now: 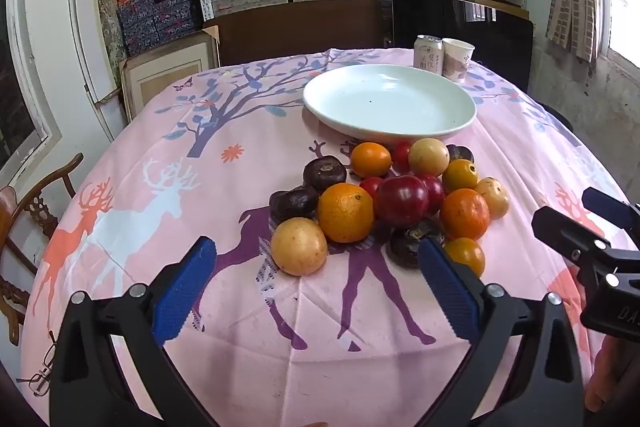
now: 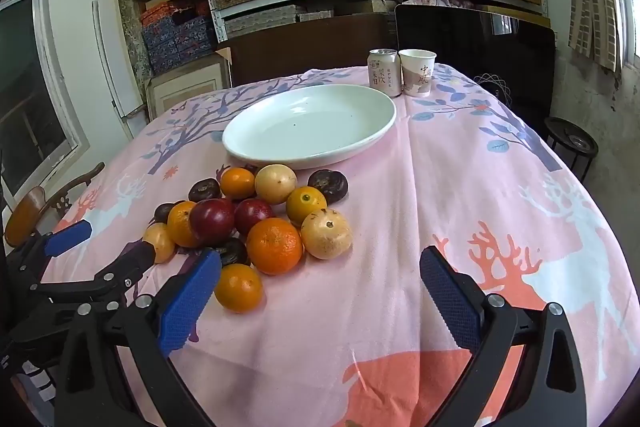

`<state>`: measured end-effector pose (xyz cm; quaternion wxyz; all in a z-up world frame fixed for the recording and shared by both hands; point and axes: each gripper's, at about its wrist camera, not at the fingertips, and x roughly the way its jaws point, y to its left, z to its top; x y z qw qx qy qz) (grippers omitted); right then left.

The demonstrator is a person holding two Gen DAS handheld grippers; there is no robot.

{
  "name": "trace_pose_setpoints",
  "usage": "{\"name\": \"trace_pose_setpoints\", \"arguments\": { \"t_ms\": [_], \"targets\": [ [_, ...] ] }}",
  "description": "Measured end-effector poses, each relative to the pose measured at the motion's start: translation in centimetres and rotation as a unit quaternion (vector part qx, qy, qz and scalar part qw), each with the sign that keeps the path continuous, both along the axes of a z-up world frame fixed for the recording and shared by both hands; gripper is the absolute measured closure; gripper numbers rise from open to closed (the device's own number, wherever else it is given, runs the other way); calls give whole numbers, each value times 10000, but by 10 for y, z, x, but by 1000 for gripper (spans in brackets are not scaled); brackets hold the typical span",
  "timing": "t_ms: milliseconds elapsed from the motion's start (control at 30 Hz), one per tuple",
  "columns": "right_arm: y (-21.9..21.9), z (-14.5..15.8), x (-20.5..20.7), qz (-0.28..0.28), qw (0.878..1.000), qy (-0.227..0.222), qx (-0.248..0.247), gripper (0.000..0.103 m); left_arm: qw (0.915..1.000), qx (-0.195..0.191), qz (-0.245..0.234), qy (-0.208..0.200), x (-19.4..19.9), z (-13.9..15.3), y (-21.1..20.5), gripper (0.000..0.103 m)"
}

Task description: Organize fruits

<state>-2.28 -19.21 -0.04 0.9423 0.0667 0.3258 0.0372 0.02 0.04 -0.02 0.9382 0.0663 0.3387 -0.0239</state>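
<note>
Both grippers spread wide, empty: left gripper [image 1: 318, 261] hovers above the near edge of the fruit pile [image 1: 384, 199], right gripper [image 2: 320, 273] just right of it over pink tablecloth [image 2: 460, 187]. Oranges, red plums, dark and pale-yellow fruits cluster touching. Beyond: empty white plate [image 2: 310, 125], then drink can [image 2: 384, 71] touching paper cup [image 2: 417, 71].

The paper cup [image 2: 417, 72] reads "中国风"; the can's [image 2: 384, 72] characters are too small to make out.

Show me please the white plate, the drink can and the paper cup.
white plate [image 2: 360, 99]: right wrist view, far rim.
drink can [image 2: 384, 73]: right wrist view, middle of its side.
paper cup [image 2: 417, 75]: right wrist view, printed side.
</note>
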Motion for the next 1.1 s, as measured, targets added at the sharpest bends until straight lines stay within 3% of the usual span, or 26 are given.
{"name": "trace_pose_setpoints", "arguments": {
  "t_ms": [1100],
  "targets": [
    [2, -2, -1, 17, 10000, 22, 8, 3, 9994, -167, 23, 306, 7, -8, 6, 4]
  ]
}}
